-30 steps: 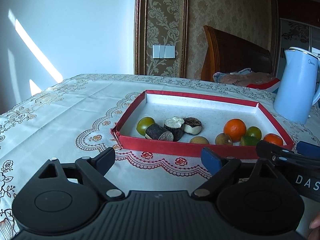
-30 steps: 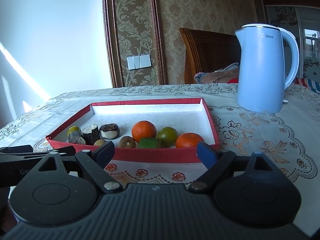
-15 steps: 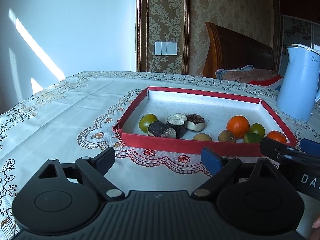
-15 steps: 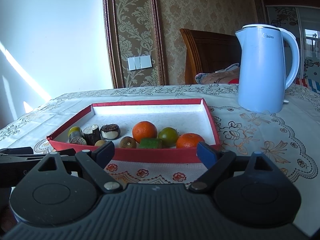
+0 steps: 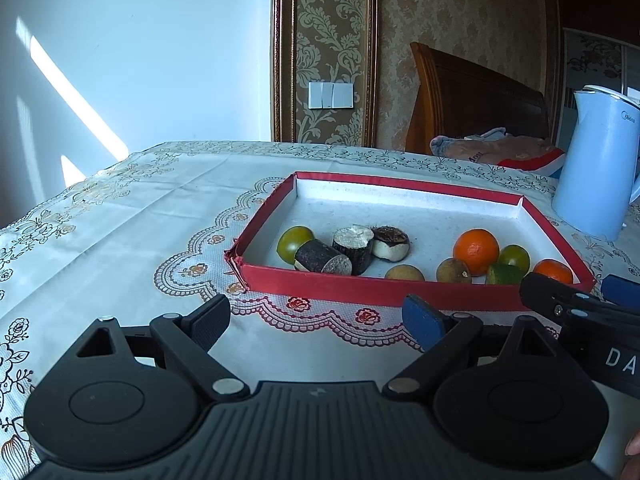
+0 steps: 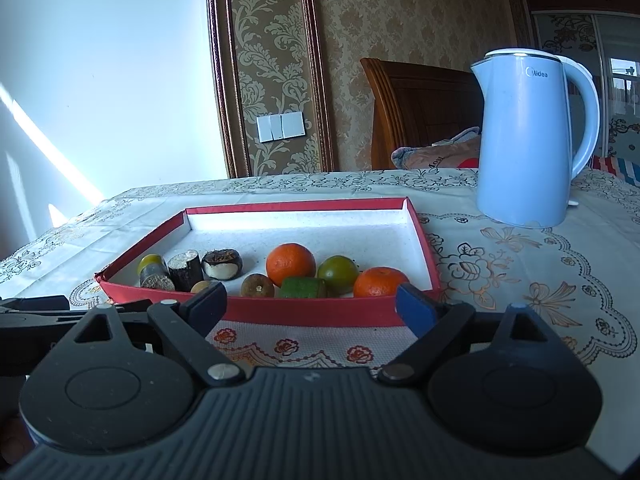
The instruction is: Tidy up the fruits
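A red-rimmed tray with a white floor lies on the tablecloth. It holds an orange, a smaller orange, a green citrus, dark cut pieces and several small brown and green fruits. My left gripper stands open just short of the tray's near rim, with nothing between its fingers. My right gripper hovers before the near rim. Its jaws are opening, and only cloth shows between them. The orange lies just beyond that rim.
A light blue kettle stands to the right of the tray, behind it. A wooden chair with cloth on it is at the table's far side. The right gripper's arm reaches in beside the left one.
The left view has tipped down very slightly, so the tray sits a little higher in it. The fruits and both grippers keep their places.
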The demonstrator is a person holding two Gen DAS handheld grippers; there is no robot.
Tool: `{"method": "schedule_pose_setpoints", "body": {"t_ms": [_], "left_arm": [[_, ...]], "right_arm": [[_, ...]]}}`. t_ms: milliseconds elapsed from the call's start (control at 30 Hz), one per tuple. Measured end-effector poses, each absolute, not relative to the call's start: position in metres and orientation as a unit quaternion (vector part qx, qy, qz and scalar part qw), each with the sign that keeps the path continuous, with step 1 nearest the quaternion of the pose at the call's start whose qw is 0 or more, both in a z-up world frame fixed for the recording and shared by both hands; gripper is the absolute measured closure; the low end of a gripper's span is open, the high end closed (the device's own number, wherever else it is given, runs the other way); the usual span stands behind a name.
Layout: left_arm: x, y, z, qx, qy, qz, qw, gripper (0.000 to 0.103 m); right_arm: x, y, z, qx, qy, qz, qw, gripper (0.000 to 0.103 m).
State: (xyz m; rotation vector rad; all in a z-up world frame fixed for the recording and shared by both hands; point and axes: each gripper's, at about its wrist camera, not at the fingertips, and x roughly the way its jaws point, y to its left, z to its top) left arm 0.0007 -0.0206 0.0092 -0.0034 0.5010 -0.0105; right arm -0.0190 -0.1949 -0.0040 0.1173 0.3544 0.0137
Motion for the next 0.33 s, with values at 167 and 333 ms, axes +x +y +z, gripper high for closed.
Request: {"method": "schedule_pose_setpoints", "body": {"t_ms": [167,333], "left_arm": [[-0.0007,-0.0230,0.0090,0.005,0.240,-0.006,0.971,0.010],[-0.0034,-0.0260,0.0094,0.017,0.228,0.000,0.973,0.010]], "right_arm": [[-0.0194,-0.1953,-0.0040,0.058,0.177,0.007,0.982,0.011],[-0.0200,-0.1956,-0.0039,0.059,0.176,0.007,0.983,0.011]]}}
